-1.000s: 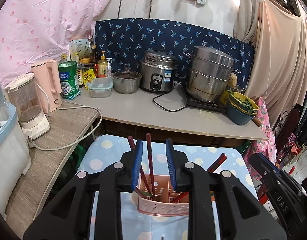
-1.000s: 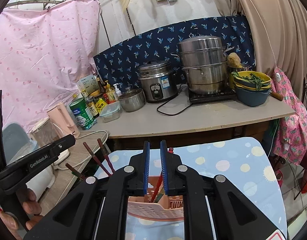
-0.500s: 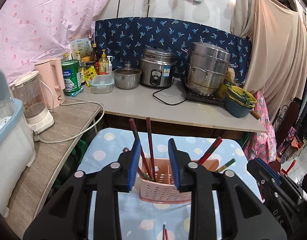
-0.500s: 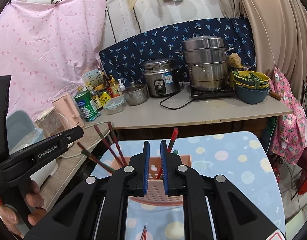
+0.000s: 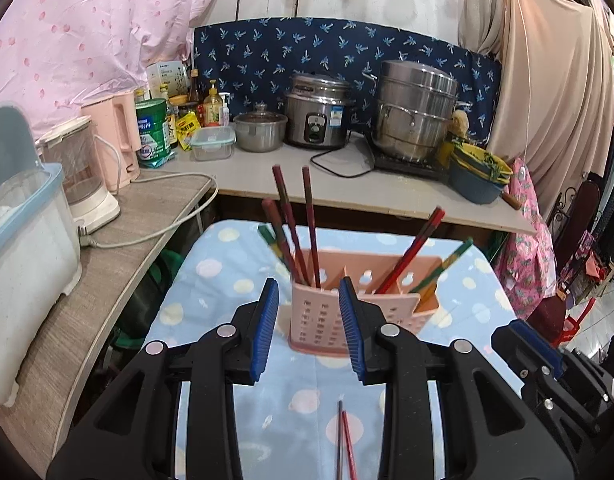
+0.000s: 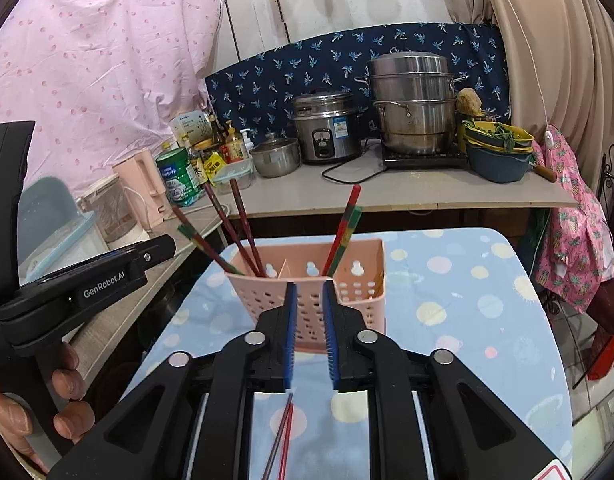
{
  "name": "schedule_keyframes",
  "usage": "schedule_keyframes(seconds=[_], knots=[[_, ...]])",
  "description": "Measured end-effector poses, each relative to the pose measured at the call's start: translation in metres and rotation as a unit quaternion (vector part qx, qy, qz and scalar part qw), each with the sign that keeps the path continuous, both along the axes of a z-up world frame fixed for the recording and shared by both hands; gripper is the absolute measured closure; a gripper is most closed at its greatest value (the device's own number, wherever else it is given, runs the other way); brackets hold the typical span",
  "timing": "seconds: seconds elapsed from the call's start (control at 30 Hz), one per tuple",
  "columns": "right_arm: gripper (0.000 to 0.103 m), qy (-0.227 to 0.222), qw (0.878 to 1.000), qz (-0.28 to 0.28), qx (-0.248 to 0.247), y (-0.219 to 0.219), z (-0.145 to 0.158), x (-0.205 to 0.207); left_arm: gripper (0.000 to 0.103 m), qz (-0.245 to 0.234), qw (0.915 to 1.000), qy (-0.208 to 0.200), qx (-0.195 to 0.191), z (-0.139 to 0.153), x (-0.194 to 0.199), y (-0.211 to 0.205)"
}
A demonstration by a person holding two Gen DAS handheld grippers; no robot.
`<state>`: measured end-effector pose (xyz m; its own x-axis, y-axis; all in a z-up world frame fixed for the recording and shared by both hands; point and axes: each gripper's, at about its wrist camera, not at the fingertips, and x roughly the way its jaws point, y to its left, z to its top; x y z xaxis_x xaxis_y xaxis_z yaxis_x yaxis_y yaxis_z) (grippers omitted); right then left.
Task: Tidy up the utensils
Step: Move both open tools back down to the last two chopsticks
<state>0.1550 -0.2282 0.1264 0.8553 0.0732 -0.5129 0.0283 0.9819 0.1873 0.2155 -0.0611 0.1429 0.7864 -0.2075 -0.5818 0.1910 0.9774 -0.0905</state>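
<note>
A pink perforated holder (image 5: 391, 312) (image 6: 359, 292) stands on the blue dotted tablecloth (image 5: 211, 272) (image 6: 467, 280). Dark red chopsticks (image 5: 309, 220) (image 6: 239, 224) lean in its left compartment. A red and a green one (image 5: 419, 244) (image 6: 343, 228) lean in the right. Two loose chopsticks (image 5: 343, 440) (image 6: 285, 432) lie on the cloth below the grippers. My left gripper (image 5: 307, 284) hovers short of the holder, open and empty. My right gripper (image 6: 309, 285) is opening, a narrow gap and nothing between the pads. A hand (image 6: 67, 380) holds the left gripper's body (image 6: 87, 280).
Behind the table runs a counter with a rice cooker (image 5: 317, 114), a steel steamer pot (image 5: 415, 112) and stacked bowls (image 5: 479, 176). At the left a side shelf carries a blender (image 5: 83, 176), a pink kettle (image 5: 115, 140), a cable and a white bin (image 5: 23, 248).
Both grippers have drawn back and sunk, so the whole holder now shows ahead of them. The loose pair of chopsticks has come into view. Both grippers' jaws stand wider.
</note>
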Motion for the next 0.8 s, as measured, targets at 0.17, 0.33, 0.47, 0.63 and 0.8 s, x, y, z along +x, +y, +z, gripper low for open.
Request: schedule_keyframes(seconds=[0.17, 0.33, 0.47, 0.63, 0.8], knots=[[0.078, 0.014, 1.0, 0.0, -0.014, 0.007, -0.016, -0.018, 0.073, 0.0, 0.9997, 0.023, 0.007, -0.023, -0.017, 0.007], [0.078, 0.036, 0.999, 0.004, -0.017, 0.012, -0.035, -0.035, 0.072, -0.002, 0.9989, 0.046, 0.013, -0.048, -0.034, 0.013], [0.078, 0.058, 0.998, 0.01, -0.02, 0.016, -0.054, -0.05, 0.072, -0.002, 0.9977, 0.066, 0.015, -0.068, -0.046, 0.018], [0.078, 0.085, 0.996, 0.017, -0.019, 0.02, -0.078, -0.068, 0.072, -0.004, 0.9958, 0.089, 0.022, -0.091, -0.062, 0.019], [0.078, 0.115, 0.993, 0.025, -0.018, 0.027, -0.102, -0.086, 0.071, -0.004, 0.9931, 0.114, 0.029, -0.115, -0.076, 0.024]])
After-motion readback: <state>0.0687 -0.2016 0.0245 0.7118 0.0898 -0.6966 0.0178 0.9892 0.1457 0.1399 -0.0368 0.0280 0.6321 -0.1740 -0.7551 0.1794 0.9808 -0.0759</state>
